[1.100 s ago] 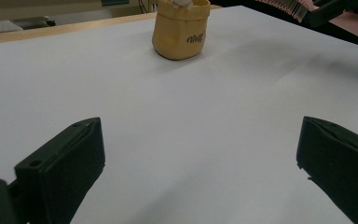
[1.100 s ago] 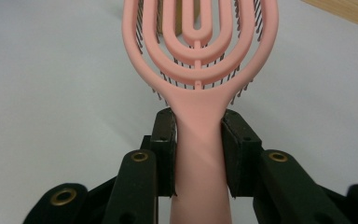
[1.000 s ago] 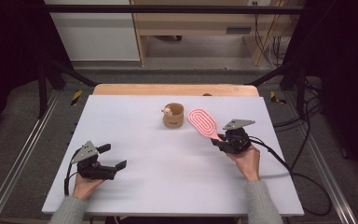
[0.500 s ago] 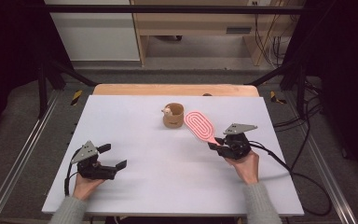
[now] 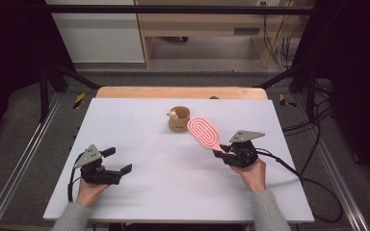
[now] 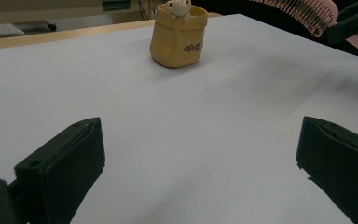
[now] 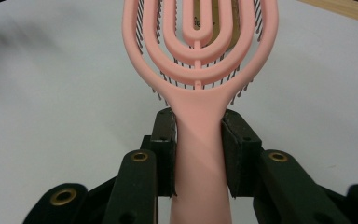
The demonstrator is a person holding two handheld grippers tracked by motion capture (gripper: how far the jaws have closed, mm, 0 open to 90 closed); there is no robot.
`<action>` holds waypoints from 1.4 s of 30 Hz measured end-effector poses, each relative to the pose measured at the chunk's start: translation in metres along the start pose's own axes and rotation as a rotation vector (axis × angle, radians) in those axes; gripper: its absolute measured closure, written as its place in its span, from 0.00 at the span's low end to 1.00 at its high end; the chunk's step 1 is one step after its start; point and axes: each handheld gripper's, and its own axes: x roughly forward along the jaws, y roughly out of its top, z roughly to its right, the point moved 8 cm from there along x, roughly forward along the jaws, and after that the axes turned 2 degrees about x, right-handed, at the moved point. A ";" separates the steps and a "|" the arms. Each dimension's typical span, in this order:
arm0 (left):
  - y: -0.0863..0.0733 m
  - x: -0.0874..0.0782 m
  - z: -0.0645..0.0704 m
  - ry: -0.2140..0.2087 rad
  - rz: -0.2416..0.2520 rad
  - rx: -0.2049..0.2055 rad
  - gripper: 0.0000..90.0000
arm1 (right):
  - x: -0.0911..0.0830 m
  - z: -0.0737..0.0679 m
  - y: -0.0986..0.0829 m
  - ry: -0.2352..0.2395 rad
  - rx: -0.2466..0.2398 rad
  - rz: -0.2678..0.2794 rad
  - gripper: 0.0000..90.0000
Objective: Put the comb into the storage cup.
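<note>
From the high view, a white desk (image 5: 173, 183) carries a small tan pot (image 5: 179, 119) near its far middle, with a little pale figure peeking over the rim. Just right of the pot is the pink brush (image 5: 204, 133), its looped oval head tilted toward the pot and its handle running down to the right hand-held gripper (image 5: 224, 150), which is clamped on that handle. The right hand (image 5: 250, 172) holds this gripper from below, and a black cable trails off to the right edge of the desk. At the near left, the left hand-held gripper (image 5: 117, 161) rests low over the desk with its jaws spread wide and nothing between them; the left hand (image 5: 89, 190) holds it from behind. The two grippers are well apart.

In the left gripper view, the two black jaws stand far apart at the bottom corners with bare desk (image 6: 191, 140) between them. The pot (image 6: 178, 35) stands upright farther off, lettering on its side and the figure at its mouth. At the top right, the brush (image 6: 303, 11) shows its bristled underside, raised above the desk.

In the right gripper view, the jaws press on either side of the brush (image 7: 200, 70) handle, just below where it widens into the head. The head's concentric pink loops and dark bristles point away, and something tan shows through the gaps.
</note>
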 end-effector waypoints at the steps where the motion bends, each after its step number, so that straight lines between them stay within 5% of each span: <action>1: 0.001 0.000 0.001 -0.001 0.002 0.001 0.01 | 0.000 0.000 0.000 0.002 0.001 0.001 0.77; 42: 0.025 0.019 0.026 -0.041 0.002 -0.037 0.00 | 0.000 -0.009 0.007 0.049 0.013 0.063 0.77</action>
